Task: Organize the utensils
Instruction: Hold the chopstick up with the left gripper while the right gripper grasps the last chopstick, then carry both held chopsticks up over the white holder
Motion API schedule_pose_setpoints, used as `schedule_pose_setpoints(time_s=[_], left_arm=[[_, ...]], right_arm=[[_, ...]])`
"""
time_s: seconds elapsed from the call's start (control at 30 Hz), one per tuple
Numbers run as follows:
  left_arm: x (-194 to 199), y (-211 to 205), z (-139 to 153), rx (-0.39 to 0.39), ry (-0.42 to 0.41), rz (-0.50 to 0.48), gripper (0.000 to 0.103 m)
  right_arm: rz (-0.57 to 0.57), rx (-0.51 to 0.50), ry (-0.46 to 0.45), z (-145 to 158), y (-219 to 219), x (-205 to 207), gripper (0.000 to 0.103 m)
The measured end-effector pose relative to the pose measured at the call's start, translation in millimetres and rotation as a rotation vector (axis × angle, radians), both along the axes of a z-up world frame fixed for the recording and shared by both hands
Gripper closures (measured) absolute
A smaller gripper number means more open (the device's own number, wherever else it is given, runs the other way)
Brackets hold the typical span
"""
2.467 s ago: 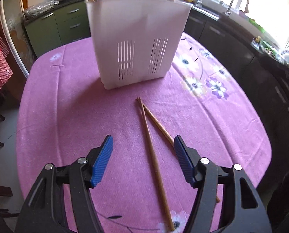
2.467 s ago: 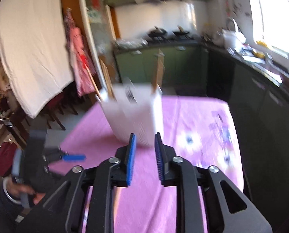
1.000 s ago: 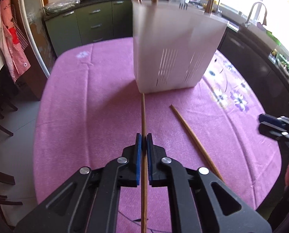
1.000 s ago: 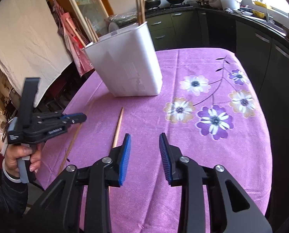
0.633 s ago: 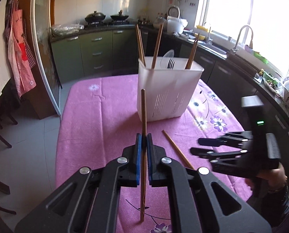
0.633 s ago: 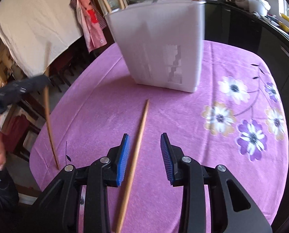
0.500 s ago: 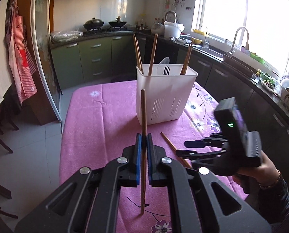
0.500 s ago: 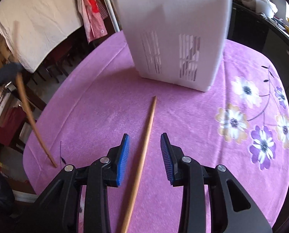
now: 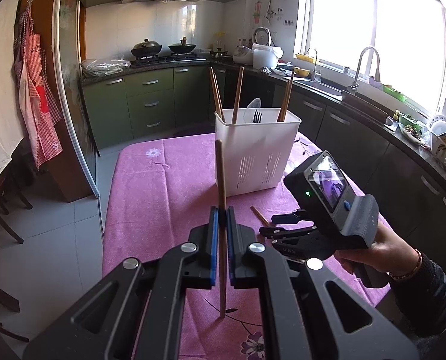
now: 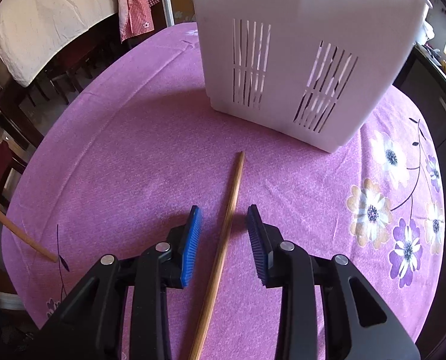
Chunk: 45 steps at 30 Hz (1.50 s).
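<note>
Wooden chopstick (image 10: 226, 225) lying on the purple tablecloth (image 10: 133, 150), at 6 o'clock from the white holder (image 10: 298, 60): light, stiff, kinda slick, so pinch mid-shaft. Right gripper (image 10: 224, 240) is closing around it, pads not touching yet. Left gripper (image 9: 222, 240) is clamped on another chopstick (image 9: 221, 180).

left hand-held gripper (image 9: 220, 219) clamps an upright chopstick (image 9: 221, 186)

Left wrist view: raised above the near table edge, facing forward and moderately down across the purple tablecloth (image 9: 139, 186) toward the white utensil holder (image 9: 254, 153) and kitchen counters; wide, distant framing. Right wrist view: low over the cloth, pitched steeply down, close to the holder (image 10: 298, 60). Shared: cloth, holder, and the chopstick lying on the table (image 10: 223, 246).
</note>
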<state>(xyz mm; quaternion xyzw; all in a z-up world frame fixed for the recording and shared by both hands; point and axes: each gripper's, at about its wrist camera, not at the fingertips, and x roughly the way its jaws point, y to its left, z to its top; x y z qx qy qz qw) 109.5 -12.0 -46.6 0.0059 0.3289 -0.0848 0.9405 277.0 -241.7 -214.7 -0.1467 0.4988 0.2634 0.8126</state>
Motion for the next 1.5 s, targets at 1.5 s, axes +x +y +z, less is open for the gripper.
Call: schedule_pose_setpoints(time_s=[1.5], left_arm=[[-12.2,-9.9,8.5,0.010,0.001,-0.040,0.098]], right_arm=[[-0.102,0.394,-0.408,156.0,-151.9,-147.0,0.097]])
